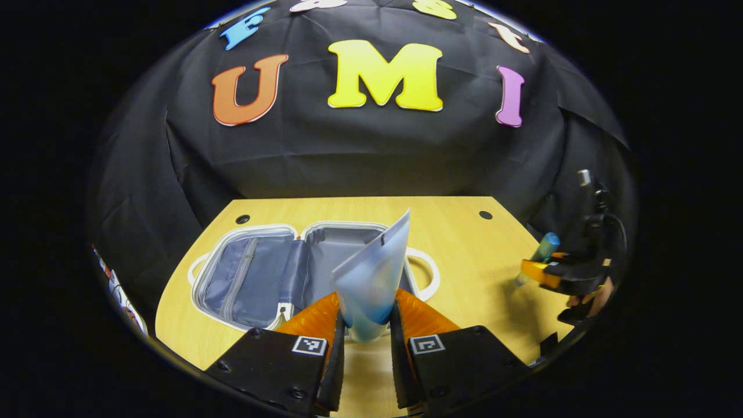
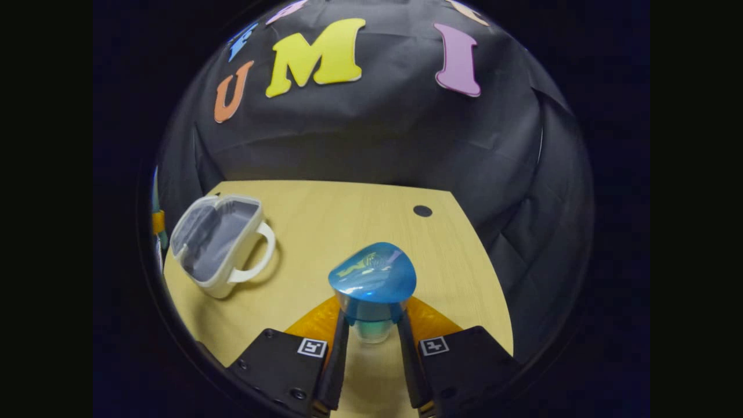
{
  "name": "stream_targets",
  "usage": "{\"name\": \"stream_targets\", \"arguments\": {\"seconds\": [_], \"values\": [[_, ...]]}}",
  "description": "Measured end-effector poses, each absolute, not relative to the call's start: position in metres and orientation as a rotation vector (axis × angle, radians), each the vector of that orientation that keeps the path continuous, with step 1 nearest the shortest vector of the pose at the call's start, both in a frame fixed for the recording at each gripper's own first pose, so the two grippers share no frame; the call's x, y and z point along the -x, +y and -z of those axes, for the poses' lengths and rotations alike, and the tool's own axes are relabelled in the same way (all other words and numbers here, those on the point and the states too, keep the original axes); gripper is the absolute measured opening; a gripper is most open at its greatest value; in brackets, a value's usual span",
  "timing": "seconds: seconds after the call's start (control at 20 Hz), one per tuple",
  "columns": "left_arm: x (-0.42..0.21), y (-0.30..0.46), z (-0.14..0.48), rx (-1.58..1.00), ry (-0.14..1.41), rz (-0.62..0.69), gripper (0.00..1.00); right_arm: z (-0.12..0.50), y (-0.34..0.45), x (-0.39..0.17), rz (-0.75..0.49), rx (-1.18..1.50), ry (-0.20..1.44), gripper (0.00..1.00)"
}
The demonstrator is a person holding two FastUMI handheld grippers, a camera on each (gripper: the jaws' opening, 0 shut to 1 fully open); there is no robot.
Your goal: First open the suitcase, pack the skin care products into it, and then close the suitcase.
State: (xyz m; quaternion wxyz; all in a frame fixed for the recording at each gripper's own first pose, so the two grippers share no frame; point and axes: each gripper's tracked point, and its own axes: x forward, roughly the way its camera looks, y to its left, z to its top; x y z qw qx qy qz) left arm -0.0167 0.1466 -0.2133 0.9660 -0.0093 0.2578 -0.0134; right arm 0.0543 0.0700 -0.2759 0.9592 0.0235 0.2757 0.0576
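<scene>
A small white suitcase (image 1: 200, 278) lies open on the wooden table (image 1: 464, 255), showing its grey-blue lining. My left gripper (image 1: 365, 318) is shut on a pale blue skin care tube (image 1: 374, 273), held upright with the flat crimped end up, over the suitcase's near right half. At the far right my right gripper (image 1: 545, 273) is held above the table by a hand (image 1: 592, 299). In the right gripper view that gripper (image 2: 371, 328) is shut on a bottle with a glossy blue cap (image 2: 372, 273), well to the right of the open suitcase (image 2: 215, 238).
The table (image 2: 325, 215) has small dark holes near its back corners (image 1: 242, 219) (image 1: 485, 215) (image 2: 422, 211). Black cloth walls close in behind and at both sides. Bare tabletop lies between the suitcase and the right gripper.
</scene>
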Motion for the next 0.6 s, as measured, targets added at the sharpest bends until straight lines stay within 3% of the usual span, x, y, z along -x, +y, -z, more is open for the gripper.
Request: {"name": "stream_targets", "arguments": {"seconds": [0.3,0.6], "values": [[-0.036,0.179,0.288,0.038,0.66,0.012,0.38,0.216,0.102,-0.009,-0.154,-0.096,0.514,0.41],[-0.042,0.179,0.337,0.065,0.794,0.014,0.38,0.202,0.121,0.01,-0.166,-0.086,0.517,0.41]]}}
